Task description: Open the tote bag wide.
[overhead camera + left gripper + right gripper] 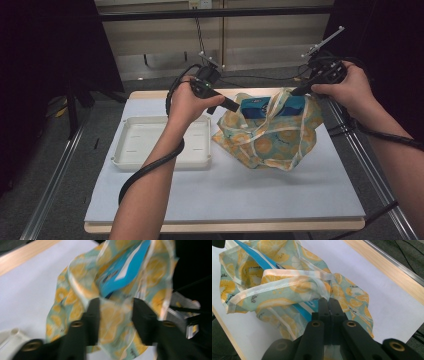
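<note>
A: Where's the bag (272, 134) now?

B: On the white mat (225, 192), just right of the tray (134, 142), slumped in a heap with its mouth facing up. A blue box (272, 106) stands inside it, its top edge poking out above the rim.

A: And the tongs?

B: The right gripper (329, 302) is clenched, jaws pressed together on the cloth at the bag's right rim, holding that side up. The left gripper (115, 308) is released: its jaws stand apart at the bag's left side, cloth showing in the gap between them, but the pads don't press on it.

A: How will the bag behave?

B: I'd judge it light and very floppy. Thin printed cloth, no shape of its own; it will sag wherever it isn't held. The box looks stiff and light, probably card, and could tip or slide as the cloth shifts.

A: Best place to grab?

B: The pale hemmed band (287, 281) along the mouth, or a handle strap. The doubled cloth there gives the pads more to bite than the slack panel. For the box, pinch its flat top edge across the thin side.
</note>
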